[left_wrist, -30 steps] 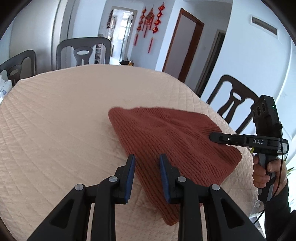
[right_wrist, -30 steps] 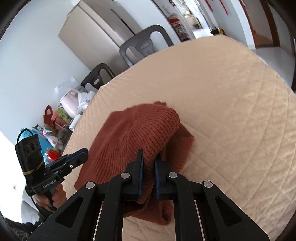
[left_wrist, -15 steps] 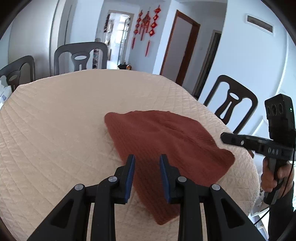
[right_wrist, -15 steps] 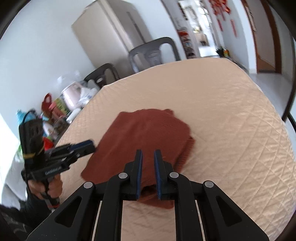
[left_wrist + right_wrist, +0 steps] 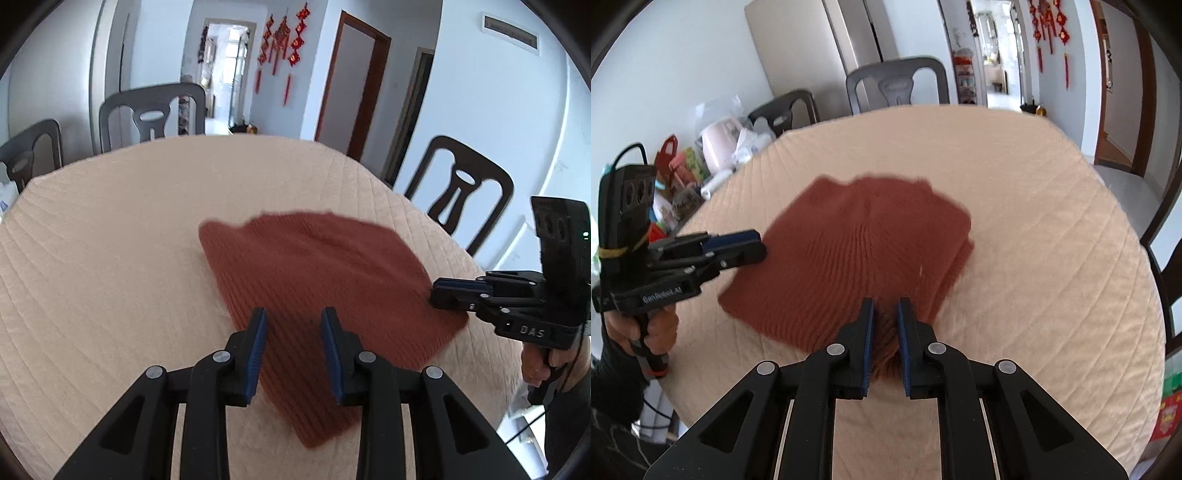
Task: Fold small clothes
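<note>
Home dining rm: table (image 5: 110, 229), chairs (image 5: 151, 114), fridge (image 5: 809, 48).

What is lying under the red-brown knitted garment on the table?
The knitted garment lies on a beige quilted cloth covering the table. Along its right edge, lower folded layers of the same knit show. Anything else beneath is covered.

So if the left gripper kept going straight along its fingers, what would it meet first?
Most likely the rust-red knitted garment lying on the quilted table cover; the left gripper, jaws apart, points down at its near part. Depth is hard to judge.
</note>
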`<action>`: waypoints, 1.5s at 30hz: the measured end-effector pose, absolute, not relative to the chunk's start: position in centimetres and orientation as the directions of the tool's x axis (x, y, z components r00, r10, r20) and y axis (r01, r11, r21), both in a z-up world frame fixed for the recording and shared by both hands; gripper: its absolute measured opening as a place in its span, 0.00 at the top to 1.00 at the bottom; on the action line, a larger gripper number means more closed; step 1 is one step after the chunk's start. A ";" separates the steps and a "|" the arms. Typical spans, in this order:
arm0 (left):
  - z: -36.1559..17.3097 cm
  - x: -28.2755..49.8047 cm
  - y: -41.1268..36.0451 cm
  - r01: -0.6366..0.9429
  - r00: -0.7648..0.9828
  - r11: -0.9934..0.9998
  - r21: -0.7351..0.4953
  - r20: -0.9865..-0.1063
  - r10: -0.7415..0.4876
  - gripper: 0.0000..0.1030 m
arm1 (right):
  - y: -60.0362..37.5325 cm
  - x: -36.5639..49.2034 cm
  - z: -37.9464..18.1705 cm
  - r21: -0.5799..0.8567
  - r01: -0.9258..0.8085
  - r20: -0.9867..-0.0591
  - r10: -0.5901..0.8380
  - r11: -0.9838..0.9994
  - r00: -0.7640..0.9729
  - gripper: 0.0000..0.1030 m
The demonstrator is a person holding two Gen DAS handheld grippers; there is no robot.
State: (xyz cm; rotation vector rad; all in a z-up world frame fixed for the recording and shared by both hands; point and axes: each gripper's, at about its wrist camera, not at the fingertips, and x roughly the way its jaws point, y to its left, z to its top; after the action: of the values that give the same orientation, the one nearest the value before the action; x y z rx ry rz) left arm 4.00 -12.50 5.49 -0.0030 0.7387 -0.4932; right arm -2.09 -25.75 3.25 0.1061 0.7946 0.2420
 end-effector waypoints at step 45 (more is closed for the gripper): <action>5.0 2.1 -11.0 0.373 0.648 0.907 -0.196 -0.645 -0.406 0.61 | -25.4 -3.0 3.9 0.133 -0.150 -0.681 0.200 0.980 0.704 0.88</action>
State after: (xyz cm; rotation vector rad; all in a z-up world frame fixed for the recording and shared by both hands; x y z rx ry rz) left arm 2.08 -10.97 4.99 -0.0473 0.7441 -0.4424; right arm -2.98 -25.43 3.92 0.0688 0.7652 0.1948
